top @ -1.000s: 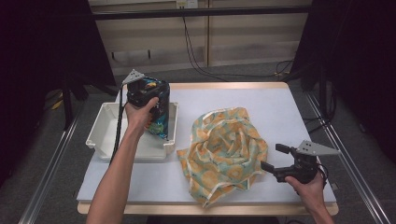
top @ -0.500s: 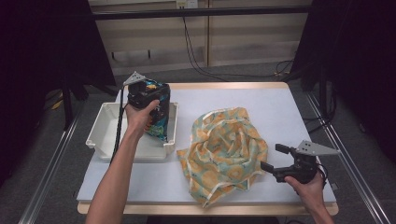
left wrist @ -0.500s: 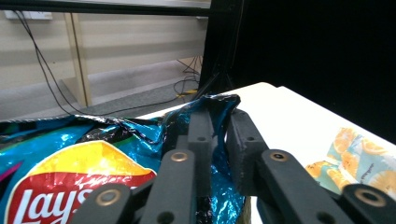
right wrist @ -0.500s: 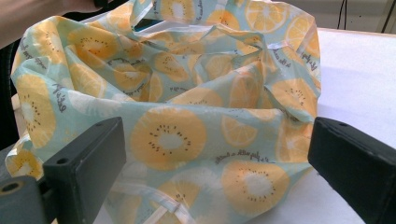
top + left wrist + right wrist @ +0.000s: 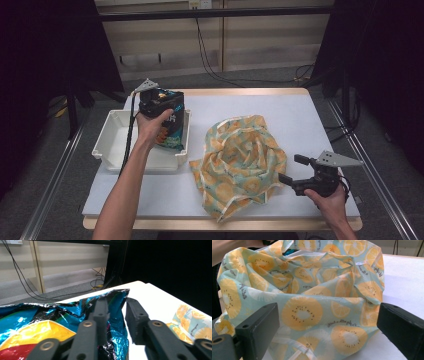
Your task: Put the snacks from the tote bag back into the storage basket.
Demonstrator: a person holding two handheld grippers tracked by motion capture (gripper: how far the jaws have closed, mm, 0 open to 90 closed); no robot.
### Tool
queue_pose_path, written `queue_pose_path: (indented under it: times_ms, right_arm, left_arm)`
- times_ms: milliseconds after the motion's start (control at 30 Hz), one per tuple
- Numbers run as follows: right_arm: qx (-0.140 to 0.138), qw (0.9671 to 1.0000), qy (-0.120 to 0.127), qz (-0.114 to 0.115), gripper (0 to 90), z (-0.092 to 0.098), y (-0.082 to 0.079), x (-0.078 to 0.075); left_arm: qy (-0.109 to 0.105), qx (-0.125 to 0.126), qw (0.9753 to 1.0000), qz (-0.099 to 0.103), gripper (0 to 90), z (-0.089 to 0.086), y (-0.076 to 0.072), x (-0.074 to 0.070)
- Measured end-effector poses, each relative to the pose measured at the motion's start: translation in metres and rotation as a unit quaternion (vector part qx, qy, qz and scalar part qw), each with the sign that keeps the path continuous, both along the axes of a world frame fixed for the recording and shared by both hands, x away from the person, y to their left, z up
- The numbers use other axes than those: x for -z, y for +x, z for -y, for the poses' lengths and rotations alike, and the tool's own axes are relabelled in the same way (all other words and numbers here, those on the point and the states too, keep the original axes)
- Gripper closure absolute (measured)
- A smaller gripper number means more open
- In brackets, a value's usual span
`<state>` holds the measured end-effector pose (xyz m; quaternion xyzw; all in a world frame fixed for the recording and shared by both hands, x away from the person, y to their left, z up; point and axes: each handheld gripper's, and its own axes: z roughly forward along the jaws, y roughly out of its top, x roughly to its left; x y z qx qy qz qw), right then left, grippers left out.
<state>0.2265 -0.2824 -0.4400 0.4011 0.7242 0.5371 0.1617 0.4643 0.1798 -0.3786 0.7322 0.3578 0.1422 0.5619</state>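
The left gripper (image 5: pixel 159 101) was closed on the top edge of a blue foil snack bag (image 5: pixel 170 131), one jaw on each face of the crinkled foil as seen in the left gripper view (image 5: pixel 113 315). The snack bag stood upright at the right end of a white plastic tray (image 5: pixel 112 145) on the table (image 5: pixel 280 107). The right gripper (image 5: pixel 292 171) rested near the table's front right corner, jaws spread wide and gripping nothing, just beside the edge of a crumpled fruit-print shopping bag (image 5: pixel 240 160). That bag lay at mid-table, close to the tray.
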Motion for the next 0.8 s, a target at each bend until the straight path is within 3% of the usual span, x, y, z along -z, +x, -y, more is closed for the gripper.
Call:
queue_pose_path:
  times_ms: [167, 333, 500, 533, 567, 667, 733, 767, 800]
  right_arm:
    - [0.001, 1.0, 0.001, 0.001, 3.6, 0.001, 0.0, 0.0]
    - [0.001, 1.0, 0.0, 0.0, 3.6, 0.0, 0.0, 0.0]
    - [0.002, 1.0, 0.001, 0.0, 3.6, 0.001, 0.0, 0.0]
    - [0.002, 1.0, 0.001, 0.0, 3.6, 0.001, 0.0, 0.0]
    - [0.002, 1.0, 0.001, 0.0, 3.6, 0.0, 0.0, 0.0]
    - [0.003, 1.0, 0.001, 0.001, 3.6, 0.001, 0.0, 0.0]
    - [0.003, 1.0, 0.003, 0.002, 3.6, 0.001, 0.0, -0.001]
    - [0.003, 1.0, 0.001, 0.003, 3.6, 0.0, 0.0, -0.001]
    - [0.003, 1.0, 0.001, 0.003, 3.6, 0.0, 0.0, -0.001]
  left_arm:
    - [-0.012, 0.001, 0.9999, -0.005, 59.5, -0.004, 0.001, -0.001]
    - [-0.008, -0.014, 0.9999, -0.003, 47.6, -0.01, -0.004, -0.007]
    - [-0.022, 0.008, 0.9997, 0.006, 42.5, -0.018, -0.012, -0.013]
    - [-0.015, 0.012, 0.9998, 0.005, 42.8, -0.019, -0.014, -0.014]
    - [-0.013, 0.014, 0.9998, 0.006, 48.6, -0.021, -0.017, -0.015]
    - [-0.034, 0.027, 0.999, 0.008, 54.8, -0.032, -0.029, -0.012]
    - [-0.021, 0.03, 0.9993, 0.005, 62.2, -0.037, -0.037, -0.009]
    - [-0.019, 0.032, 0.9993, 0.007, 70.4, -0.04, -0.042, -0.007]
    - [-0.022, 0.038, 0.999, 0.008, 70.4, -0.043, -0.047, -0.005]
